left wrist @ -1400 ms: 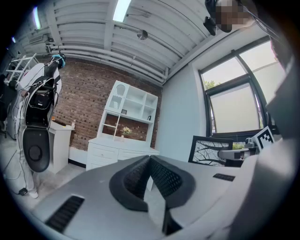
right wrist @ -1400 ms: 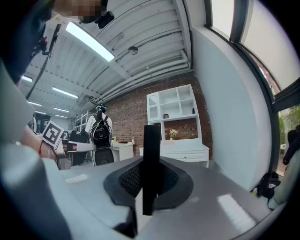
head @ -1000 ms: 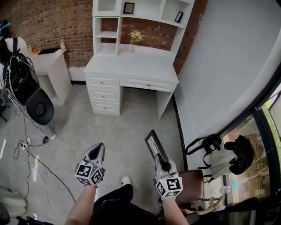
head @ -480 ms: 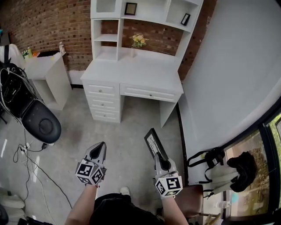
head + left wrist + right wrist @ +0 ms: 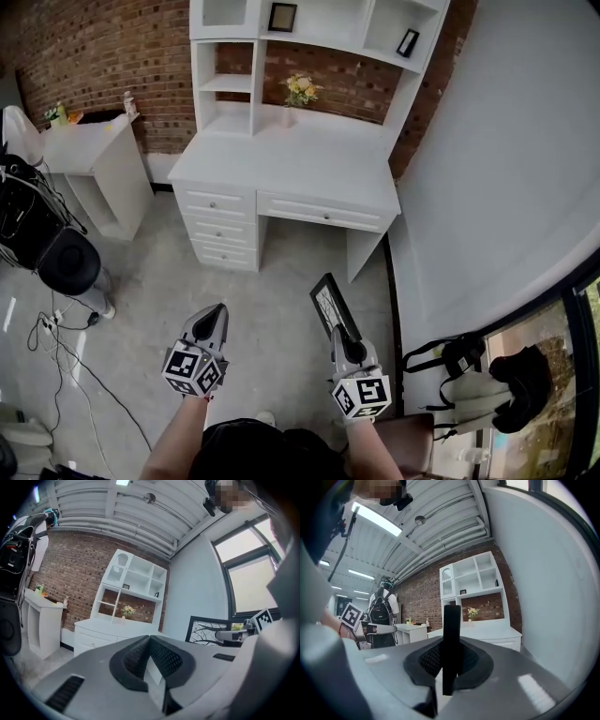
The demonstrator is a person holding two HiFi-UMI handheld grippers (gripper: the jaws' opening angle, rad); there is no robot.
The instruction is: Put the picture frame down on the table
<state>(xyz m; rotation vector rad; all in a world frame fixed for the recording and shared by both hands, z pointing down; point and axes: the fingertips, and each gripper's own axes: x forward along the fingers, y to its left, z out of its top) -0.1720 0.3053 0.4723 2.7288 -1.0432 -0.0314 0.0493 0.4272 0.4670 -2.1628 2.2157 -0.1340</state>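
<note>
My right gripper (image 5: 338, 334) is shut on a black picture frame (image 5: 327, 302), which stands upright on edge between its pads. The right gripper view shows that frame (image 5: 451, 639) edge-on as a dark vertical bar in the jaws. The left gripper view catches the frame's tree print (image 5: 205, 630) at the right. My left gripper (image 5: 217, 311) hangs beside it over the grey floor, jaws together and nothing in them. The white desk (image 5: 309, 169) with its bare top stands ahead against the brick wall, well apart from both grippers.
A white hutch with a flower vase (image 5: 298, 89) and two small frames sits on the desk's back. A white side cabinet (image 5: 89, 141), a black chair (image 5: 66, 258) and floor cables (image 5: 56, 337) are at the left. Bags (image 5: 487, 375) lie by the window at the right.
Both grippers have travelled forward toward the desk, which now sits lower and closer in the head view. The frame stays gripped in the right gripper. The black chair has slid off to the left.
</note>
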